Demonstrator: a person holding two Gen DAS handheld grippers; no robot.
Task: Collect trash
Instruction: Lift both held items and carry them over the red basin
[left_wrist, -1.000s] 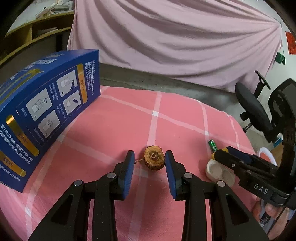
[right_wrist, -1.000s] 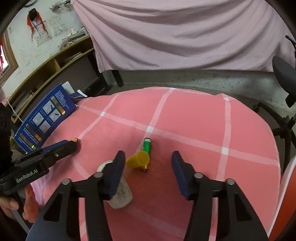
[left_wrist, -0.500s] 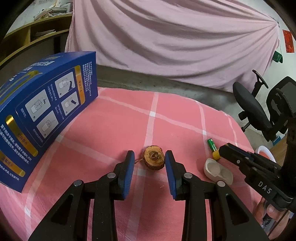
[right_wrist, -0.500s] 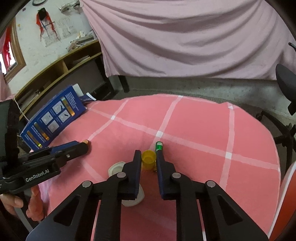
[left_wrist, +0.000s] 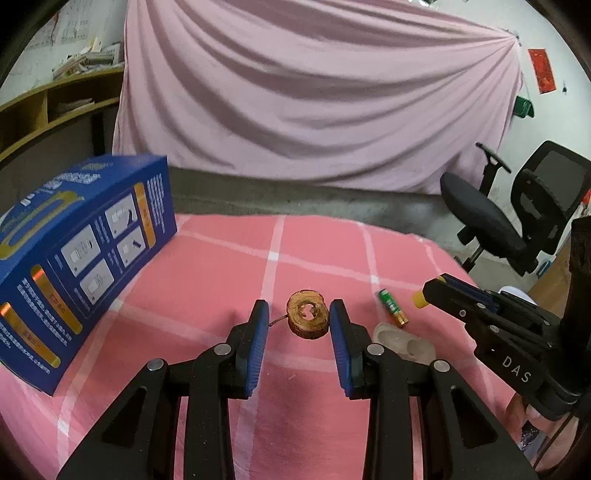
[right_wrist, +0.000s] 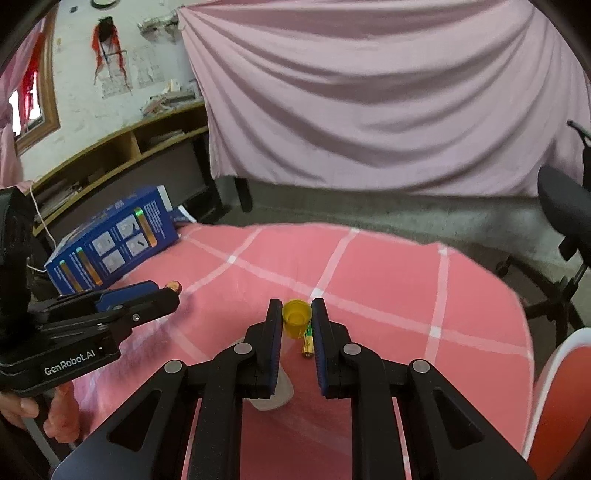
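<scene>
Pink cloth (right_wrist: 388, 280); yellow cap (right_wrist: 296, 317) between fingers (right_wrist: 274, 325)

I see a pink cloth (right_wrist: 388, 273) checked in white. Yellow cap (right_wrist: 296, 316), green battery (left_wrist: 391, 307), blue box (left_wrist: 77, 254).

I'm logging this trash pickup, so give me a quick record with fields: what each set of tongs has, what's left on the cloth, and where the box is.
left tongs: around a round brown wood slice; only the right pad seems to touch it
right tongs: shut on a small yellow plastic cup
left on pink checked cloth: green battery, white plastic tray
blue cardboard box: cloth's left edge
</scene>
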